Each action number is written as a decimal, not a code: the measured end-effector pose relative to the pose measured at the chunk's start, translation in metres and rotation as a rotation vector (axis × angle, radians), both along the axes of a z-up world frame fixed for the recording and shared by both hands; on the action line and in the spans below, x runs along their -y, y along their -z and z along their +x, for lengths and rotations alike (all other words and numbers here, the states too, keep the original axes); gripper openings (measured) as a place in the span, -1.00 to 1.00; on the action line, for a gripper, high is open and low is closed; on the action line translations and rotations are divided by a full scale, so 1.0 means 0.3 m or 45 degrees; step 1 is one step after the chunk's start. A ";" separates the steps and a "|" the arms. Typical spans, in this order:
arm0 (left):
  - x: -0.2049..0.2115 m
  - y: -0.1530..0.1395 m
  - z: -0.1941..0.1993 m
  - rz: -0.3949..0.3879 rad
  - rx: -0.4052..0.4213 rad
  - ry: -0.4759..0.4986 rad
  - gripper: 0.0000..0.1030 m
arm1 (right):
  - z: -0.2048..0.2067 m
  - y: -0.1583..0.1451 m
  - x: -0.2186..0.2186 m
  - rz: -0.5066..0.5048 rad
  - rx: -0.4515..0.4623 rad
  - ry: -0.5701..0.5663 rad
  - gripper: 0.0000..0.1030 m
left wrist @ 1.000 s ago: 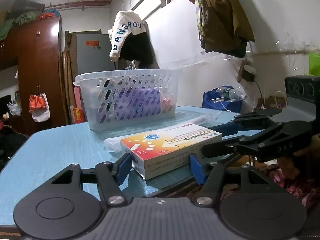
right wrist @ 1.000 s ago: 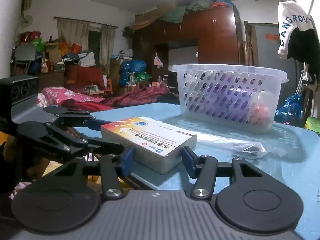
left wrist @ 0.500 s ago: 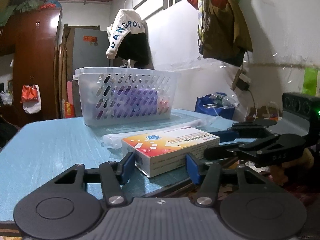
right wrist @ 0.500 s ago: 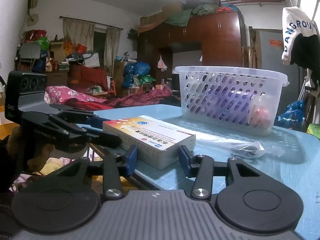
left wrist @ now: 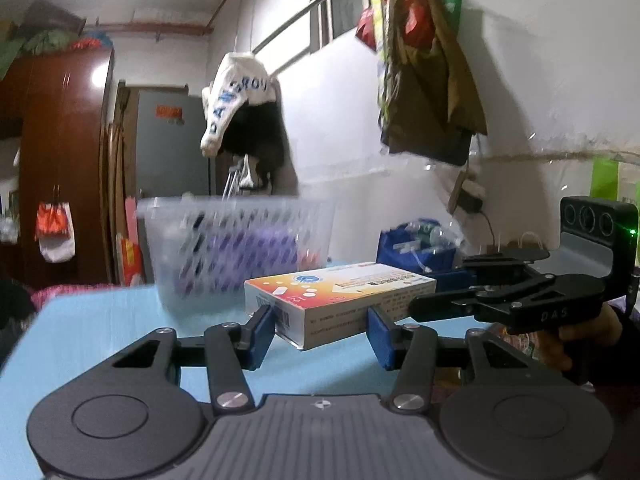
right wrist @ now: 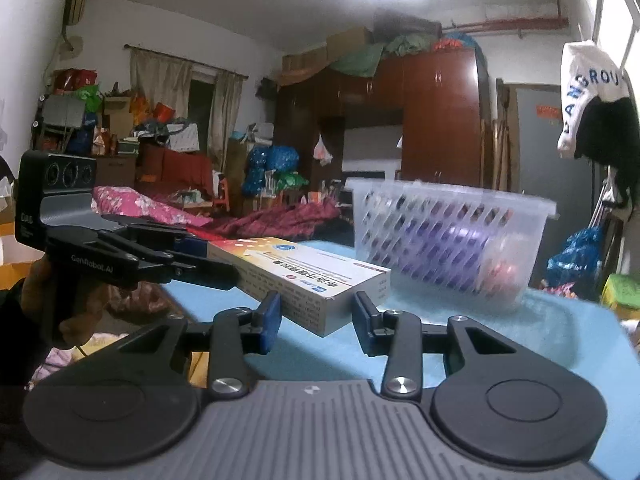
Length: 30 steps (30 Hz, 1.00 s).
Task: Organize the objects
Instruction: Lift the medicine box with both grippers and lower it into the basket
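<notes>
A flat medicine box [left wrist: 340,294] with an orange, white and blue lid is held between both grippers, lifted above the blue table [left wrist: 100,332]. My left gripper [left wrist: 322,332] is shut on one end of the box. My right gripper [right wrist: 316,316] is shut on the other end; the box also shows in the right wrist view [right wrist: 304,276]. Each view shows the other gripper clamped on the far end. A white slotted basket [left wrist: 240,248] with purple items inside stands behind the box, also in the right wrist view [right wrist: 448,240].
Clothes hang on the wall [left wrist: 424,92] above the table's right side. A brown wardrobe [right wrist: 436,120] and a cluttered bed [right wrist: 168,204] lie beyond the table. A blue bag [left wrist: 416,244] sits by the wall.
Both grippers closed on the box and raised it off the table. The clear plastic bag that lay behind it is out of sight, and the basket now sits lower relative to the box.
</notes>
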<state>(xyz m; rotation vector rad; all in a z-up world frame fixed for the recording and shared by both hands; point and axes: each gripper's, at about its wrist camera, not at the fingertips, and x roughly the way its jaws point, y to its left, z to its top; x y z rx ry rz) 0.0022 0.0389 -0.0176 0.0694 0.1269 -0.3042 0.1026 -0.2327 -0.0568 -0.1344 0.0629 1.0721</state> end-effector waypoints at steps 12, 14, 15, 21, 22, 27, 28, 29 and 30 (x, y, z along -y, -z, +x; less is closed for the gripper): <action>0.062 -0.311 0.151 0.005 0.196 0.081 0.05 | 0.075 -0.292 0.055 0.103 0.213 0.122 -0.19; 0.062 -0.354 0.203 -0.006 0.199 0.087 0.05 | 0.110 -0.333 0.047 0.119 0.218 0.138 -0.19; 0.060 -0.371 0.235 -0.019 0.189 0.090 0.05 | 0.131 -0.349 0.039 0.117 0.216 0.145 -0.19; 0.043 -0.386 0.423 -0.060 0.095 0.079 0.04 | 0.273 -0.377 -0.016 0.097 0.160 0.207 -0.20; 0.040 -0.381 0.452 -0.071 0.075 0.072 0.04 | 0.301 -0.369 -0.018 0.094 0.136 0.214 -0.20; 0.008 -0.343 0.623 -0.090 -0.053 0.023 0.04 | 0.420 -0.336 -0.066 0.041 0.049 0.265 -0.21; 0.001 -0.338 0.654 -0.092 -0.082 0.013 0.04 | 0.444 -0.328 -0.077 0.031 0.020 0.275 -0.21; -0.005 -0.333 0.683 -0.094 -0.109 0.002 0.04 | 0.468 -0.322 -0.090 0.015 -0.002 0.283 -0.22; -0.008 -0.331 0.716 -0.094 -0.137 -0.011 0.04 | 0.496 -0.315 -0.105 0.008 -0.032 0.293 -0.22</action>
